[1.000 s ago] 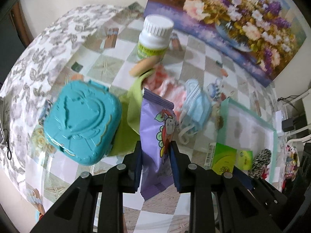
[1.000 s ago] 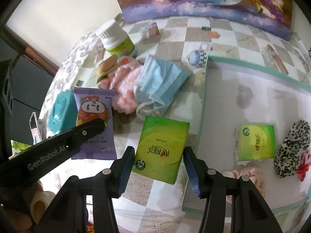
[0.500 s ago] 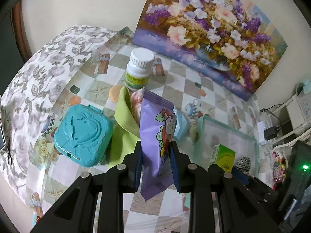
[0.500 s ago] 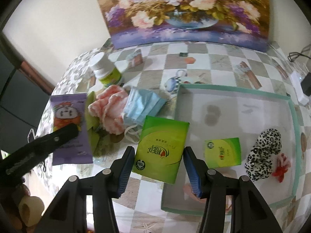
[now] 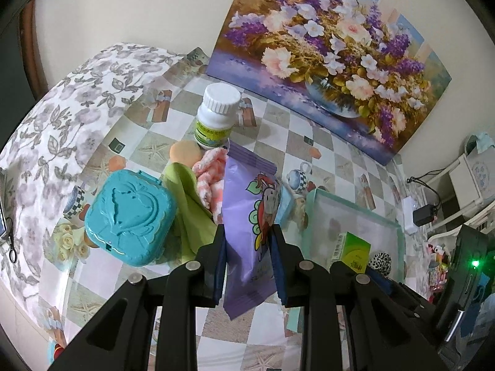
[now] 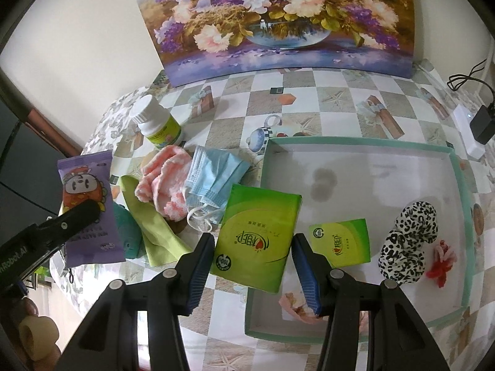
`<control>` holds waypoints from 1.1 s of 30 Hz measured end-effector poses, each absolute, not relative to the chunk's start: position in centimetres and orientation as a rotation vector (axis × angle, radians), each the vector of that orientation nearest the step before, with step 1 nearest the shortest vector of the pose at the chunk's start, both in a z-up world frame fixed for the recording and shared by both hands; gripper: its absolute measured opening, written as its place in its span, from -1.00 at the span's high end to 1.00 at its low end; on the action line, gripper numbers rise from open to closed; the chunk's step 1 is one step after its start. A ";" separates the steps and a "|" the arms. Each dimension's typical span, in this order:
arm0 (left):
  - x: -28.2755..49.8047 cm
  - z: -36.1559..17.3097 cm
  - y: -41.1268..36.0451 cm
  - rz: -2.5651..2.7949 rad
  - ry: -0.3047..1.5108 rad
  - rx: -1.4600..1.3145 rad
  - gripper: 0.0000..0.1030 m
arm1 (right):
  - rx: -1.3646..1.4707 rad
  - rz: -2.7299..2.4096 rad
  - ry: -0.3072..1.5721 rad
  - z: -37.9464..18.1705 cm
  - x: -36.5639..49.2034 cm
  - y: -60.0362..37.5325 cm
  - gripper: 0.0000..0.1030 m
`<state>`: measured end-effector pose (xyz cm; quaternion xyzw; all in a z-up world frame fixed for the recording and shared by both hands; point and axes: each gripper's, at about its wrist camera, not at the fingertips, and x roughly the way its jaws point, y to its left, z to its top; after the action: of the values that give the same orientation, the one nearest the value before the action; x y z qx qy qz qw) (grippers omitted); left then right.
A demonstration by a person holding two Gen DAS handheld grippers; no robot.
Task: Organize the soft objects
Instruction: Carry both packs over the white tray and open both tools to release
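Left tongs (image 5: pixel 247 241) closed on purple snack packet (image 5: pixel 247 216), held at centre frame above the checkered surface (image 5: pixel 324 151). Right tongs (image 6: pixel 252 247) clamping green tissue pack (image 6: pixel 256 232), lower centre, just left of the teal-rimmed tray (image 6: pixel 355 140). Inside tray, right side: smaller green tissue pack (image 6: pixel 340 242), leopard scrunchie (image 6: pixel 408 232). Left of tray: blue mask (image 6: pixel 213 176), pink cloth (image 6: pixel 164 179), perhaps a sock.

The tray (image 6: pixel 458 191) lies right of the face mask (image 6: pixel 213 176), with a tissue pack (image 6: pixel 340 241) (and scrunchie (image 6: pixel 408 241)) inside.
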<state>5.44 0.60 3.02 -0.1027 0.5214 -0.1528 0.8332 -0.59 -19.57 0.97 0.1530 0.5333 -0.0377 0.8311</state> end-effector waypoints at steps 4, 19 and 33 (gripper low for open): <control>5.3 2.6 -0.1 -0.339 1.123 -0.213 0.47 | 0.319 -0.091 1.139 0.8 -0.6 -19.8 -0.06; 2.3 2.8 -7.7 -0.488 1.098 -0.034 0.46 | 0.472 -0.504 1.099 0.7 -4.7 -32.5 -0.06; 3.9 0.9 -12.7 -0.539 1.061 0.006 0.46 | 0.494 -0.634 1.083 -1.5 -5.7 -38.3 -0.06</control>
<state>3.85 -12.71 0.94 0.0029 0.4996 -0.2541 0.8281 -5.65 -38.33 -1.48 0.2286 0.5013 -0.2934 0.7812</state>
